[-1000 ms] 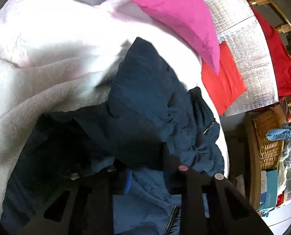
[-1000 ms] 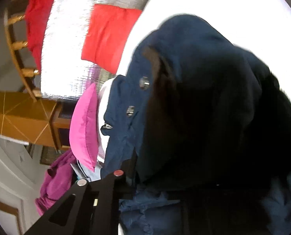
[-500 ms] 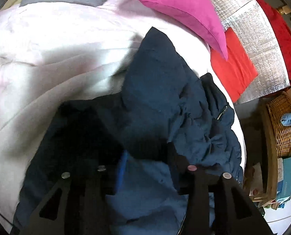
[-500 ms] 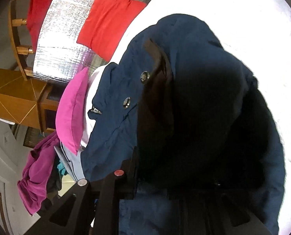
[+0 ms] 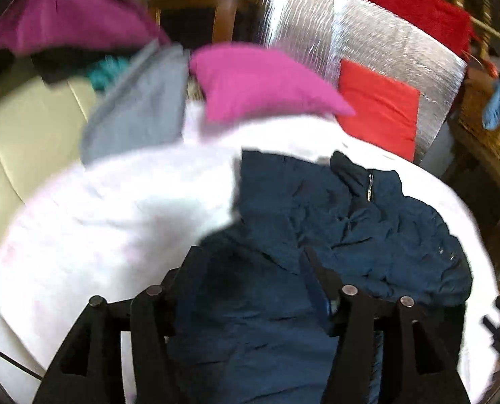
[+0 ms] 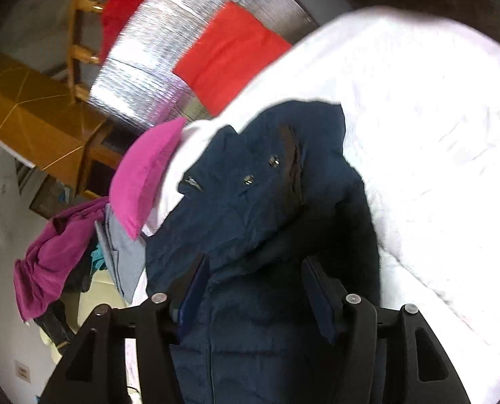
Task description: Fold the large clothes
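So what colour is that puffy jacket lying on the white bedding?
Dark navy blue jacket; the right wrist view shows it best.

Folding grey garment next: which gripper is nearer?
Right, probably: grey garment lies just beside right gripper's fingers, but far ahead of left gripper. Both jaws have just been opening, jacket between, unpinched.

Left-wrist view: motion blur smears the magenta cushion (image 5: 260, 80) and the grey garment (image 5: 138, 107). The navy jacket (image 5: 317, 235) runs off the lower edge behind the tool (image 5: 253, 289). Right-wrist view: its lower part is likewise cut off.
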Tool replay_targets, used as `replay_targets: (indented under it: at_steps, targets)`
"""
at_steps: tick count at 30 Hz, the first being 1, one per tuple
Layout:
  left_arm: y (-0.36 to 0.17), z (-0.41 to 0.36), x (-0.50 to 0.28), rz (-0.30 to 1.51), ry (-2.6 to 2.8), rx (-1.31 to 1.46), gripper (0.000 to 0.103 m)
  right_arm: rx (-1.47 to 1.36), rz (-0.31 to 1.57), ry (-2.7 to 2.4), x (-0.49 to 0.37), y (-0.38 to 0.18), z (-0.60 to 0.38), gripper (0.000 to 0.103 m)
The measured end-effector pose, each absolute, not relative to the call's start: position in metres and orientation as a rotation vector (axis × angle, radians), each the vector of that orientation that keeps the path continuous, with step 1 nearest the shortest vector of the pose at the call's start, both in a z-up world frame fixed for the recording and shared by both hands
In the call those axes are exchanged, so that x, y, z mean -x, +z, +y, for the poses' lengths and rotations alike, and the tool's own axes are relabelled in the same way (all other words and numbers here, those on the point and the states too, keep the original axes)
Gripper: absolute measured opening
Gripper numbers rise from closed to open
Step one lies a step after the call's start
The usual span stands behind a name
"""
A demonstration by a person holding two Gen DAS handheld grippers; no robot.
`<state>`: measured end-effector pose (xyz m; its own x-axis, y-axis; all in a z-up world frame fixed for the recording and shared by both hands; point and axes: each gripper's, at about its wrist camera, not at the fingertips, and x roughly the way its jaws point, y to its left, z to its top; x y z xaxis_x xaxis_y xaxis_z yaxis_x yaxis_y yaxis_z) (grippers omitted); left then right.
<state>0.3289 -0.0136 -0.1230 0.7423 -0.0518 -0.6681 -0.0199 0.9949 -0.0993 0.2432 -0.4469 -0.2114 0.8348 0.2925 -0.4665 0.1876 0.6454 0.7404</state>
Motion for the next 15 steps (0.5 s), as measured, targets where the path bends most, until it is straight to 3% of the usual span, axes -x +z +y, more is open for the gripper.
replay_targets:
  at_steps: [15]
  targets:
    - [-0.091,-0.005,-0.199,0.525,0.079,-0.067,0.069,-0.548,0.384,0.132,-0.105,-0.190,-0.393,0.069]
